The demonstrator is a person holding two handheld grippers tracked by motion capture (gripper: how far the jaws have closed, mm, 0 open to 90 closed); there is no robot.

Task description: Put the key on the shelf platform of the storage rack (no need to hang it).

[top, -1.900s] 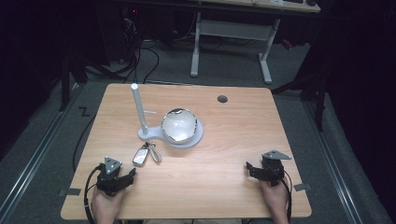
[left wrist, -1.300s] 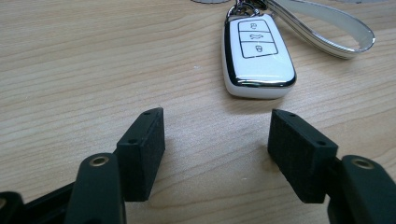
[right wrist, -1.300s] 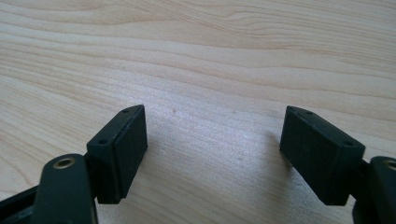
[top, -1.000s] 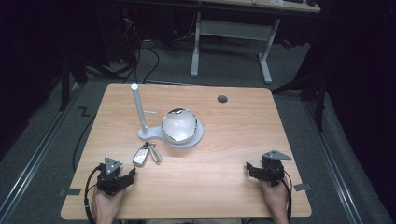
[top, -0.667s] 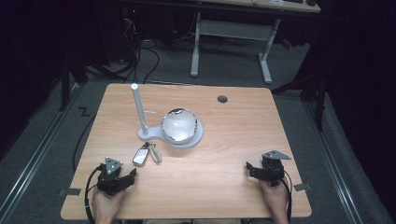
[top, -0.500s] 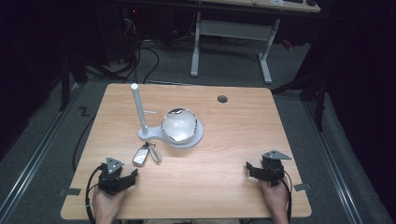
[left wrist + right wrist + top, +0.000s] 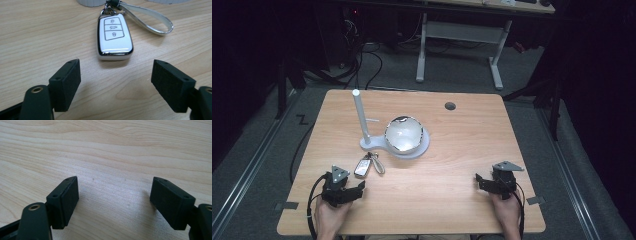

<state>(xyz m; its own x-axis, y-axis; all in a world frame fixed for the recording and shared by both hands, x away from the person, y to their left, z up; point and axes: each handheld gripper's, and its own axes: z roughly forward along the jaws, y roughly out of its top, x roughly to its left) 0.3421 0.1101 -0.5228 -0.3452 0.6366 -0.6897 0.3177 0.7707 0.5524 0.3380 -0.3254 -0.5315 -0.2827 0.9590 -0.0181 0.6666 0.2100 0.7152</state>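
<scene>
Since my left gripper point(image 7: 115, 75) has just been opening its fingers wide with nothing between them, just short of the key fob point(image 7: 114, 37), and the right gripper point(image 7: 113, 197) also has its fingers apart over the bare table point(image 7: 112, 150), I think the smooth fob can slide away if I close on it too flat.

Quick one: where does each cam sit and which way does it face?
High view: above the person's side, looking forward and down on the table; both hands and tools show, left tool, right tool.
Left gripper view: on the left tool, looking along its open jaws at the key fob.
Right gripper view: on the right tool, open jaws over bare wood.
Shared: high and left gripper views both show the fob.
</scene>
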